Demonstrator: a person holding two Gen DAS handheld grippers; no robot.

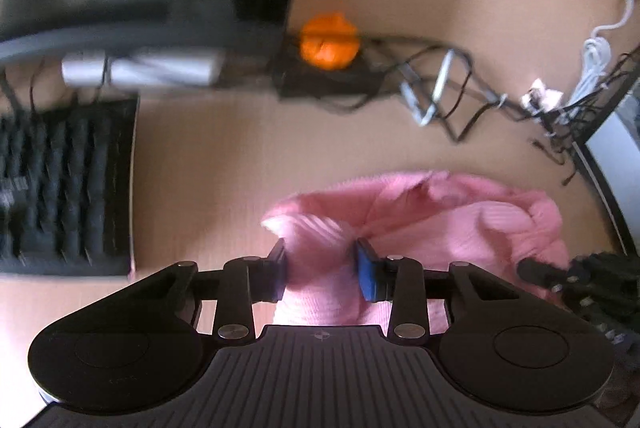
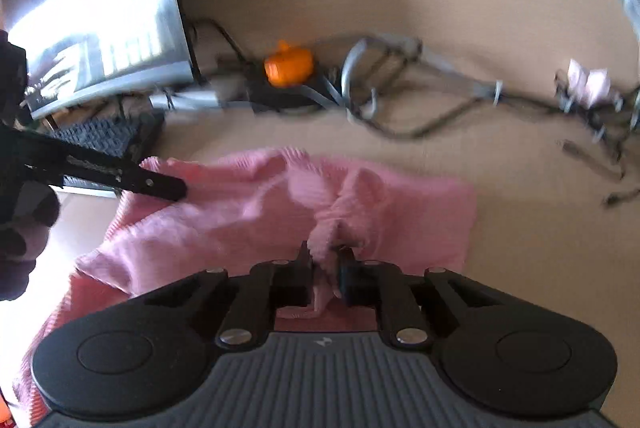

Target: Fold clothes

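Pink ribbed knit garment (image 2: 248, 211) lies crumpled on the tan desk (image 2: 520, 248), near edge bunched toward both cameras. Left tongs (image 1: 322, 270) clamp a thick fold of it between the blue pads (image 1: 368, 278). Right tongs (image 2: 325, 268) pinch a thin ridge of the same cloth, jaws nearly together. Behind: keyboard (image 1: 64, 183), monitor (image 2: 96, 11), orange ball-like object (image 1: 329, 41) on a black base, tangled cables (image 2: 420, 87). Motion blur throughout.

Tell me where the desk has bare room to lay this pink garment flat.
Bare tan desk lies right of the pink ribbed garment, and between it and the tangled dark cables. Crowded: black keyboard left, cables and orange round object behind.
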